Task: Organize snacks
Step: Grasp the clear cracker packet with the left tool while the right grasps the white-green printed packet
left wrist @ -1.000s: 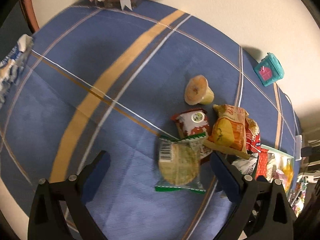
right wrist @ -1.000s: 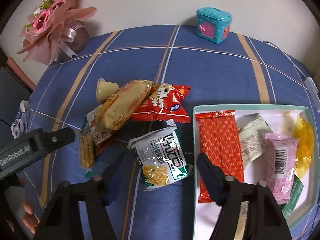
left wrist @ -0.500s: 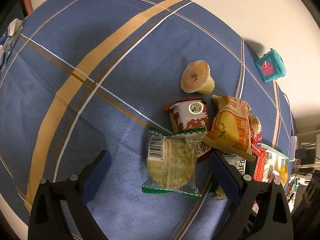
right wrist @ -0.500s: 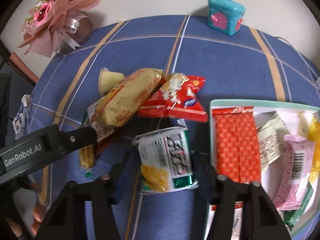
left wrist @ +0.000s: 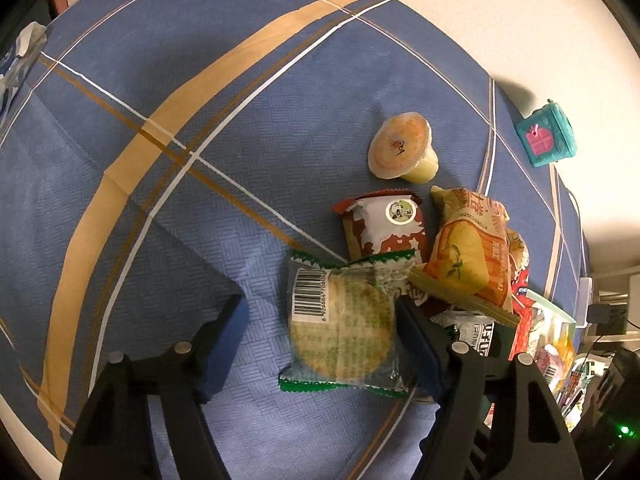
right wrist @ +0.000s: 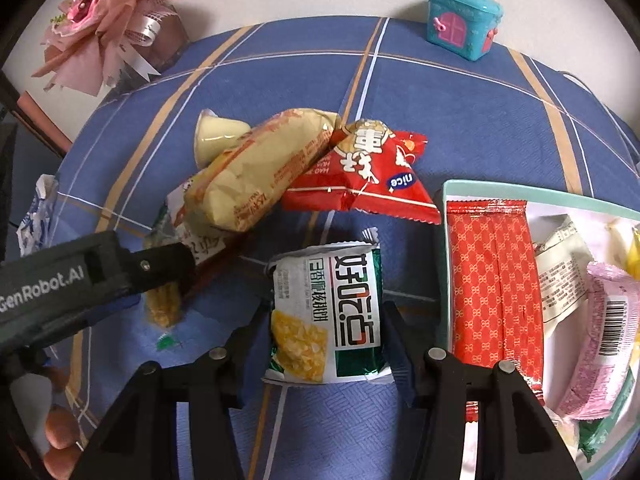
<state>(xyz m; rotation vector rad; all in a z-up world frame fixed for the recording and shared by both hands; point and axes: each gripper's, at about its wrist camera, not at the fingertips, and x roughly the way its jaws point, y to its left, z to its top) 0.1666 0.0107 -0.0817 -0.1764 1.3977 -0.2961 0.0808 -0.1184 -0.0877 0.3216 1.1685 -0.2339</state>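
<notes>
The left gripper [left wrist: 320, 334] is open wide over the blue checked worktop [left wrist: 168, 208], and the clear cracker pack [left wrist: 342, 328] with green ends lies flat between its two fingers. The right-hand finger [left wrist: 414, 344] is just at the pack's edge, but I cannot tell if it touches; the other finger [left wrist: 224, 340] is well apart from the pack. Just behind the cracker pack sits a brown and white snack [left wrist: 382, 226], and beside that a big orange bag [left wrist: 468, 256]. A yellow jelly cup [left wrist: 402, 148] lies on its side farther back from the cracker pack. One second ago the left gripper was higher up and the cracker pack looked smaller; now it has come down close around it. The right gripper [right wrist: 326, 344] is open part way, with a green and white corn snack [right wrist: 328, 312] lying between its fingers, which sit close on both sides; I cannot tell if they press it. Behind the corn snack is a red bag [right wrist: 368, 176]. To the right of the corn snack is the white tray [right wrist: 536, 194] with a long red pack [right wrist: 496, 280] and a pink pack [right wrist: 600, 336] inside. One second ago the right gripper's fingers were farther apart and the corn snack lay ahead of them; now they have moved in around it.
</notes>
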